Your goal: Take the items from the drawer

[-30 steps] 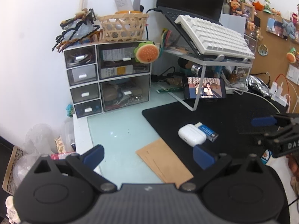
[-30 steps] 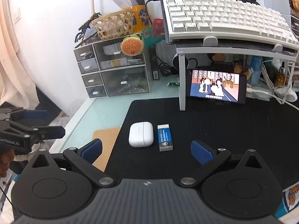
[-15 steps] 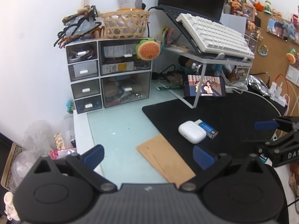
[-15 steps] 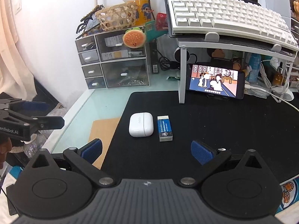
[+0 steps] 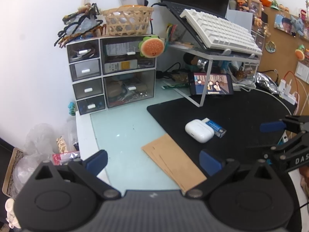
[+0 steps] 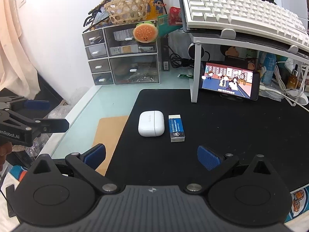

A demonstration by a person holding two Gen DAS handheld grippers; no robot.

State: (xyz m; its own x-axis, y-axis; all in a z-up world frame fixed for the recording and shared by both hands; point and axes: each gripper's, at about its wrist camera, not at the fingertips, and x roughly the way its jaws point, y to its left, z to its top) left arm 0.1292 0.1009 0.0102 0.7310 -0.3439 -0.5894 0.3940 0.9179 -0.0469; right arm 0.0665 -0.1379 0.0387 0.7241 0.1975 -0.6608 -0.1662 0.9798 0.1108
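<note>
A clear plastic drawer unit point(image 5: 114, 75) stands at the back of the glass desk, also in the right wrist view point(image 6: 123, 58); all its drawers are shut, with white handles. A white earbuds case point(image 6: 151, 123) and a blue eraser point(image 6: 176, 128) lie side by side on the black mat point(image 6: 222, 127); both also show in the left wrist view, the case point(image 5: 199, 130) and the eraser point(image 5: 215, 128). My left gripper point(image 5: 152, 159) is open and empty above the desk's front edge. My right gripper point(image 6: 151, 154) is open and empty just in front of the case.
A brown envelope point(image 5: 173, 166) lies on the glass at the mat's left edge. A white stand with a keyboard point(image 6: 241, 13) and a phone point(image 6: 229, 80) stands at the back right. A basket point(image 5: 127, 20) and a burger toy point(image 5: 152, 46) sit on the drawer unit.
Both grippers have drawn slightly closer to the desk and tilted a little, so the drawer unit sits lower in the views. Nothing was grasped; case and eraser have not moved.
</note>
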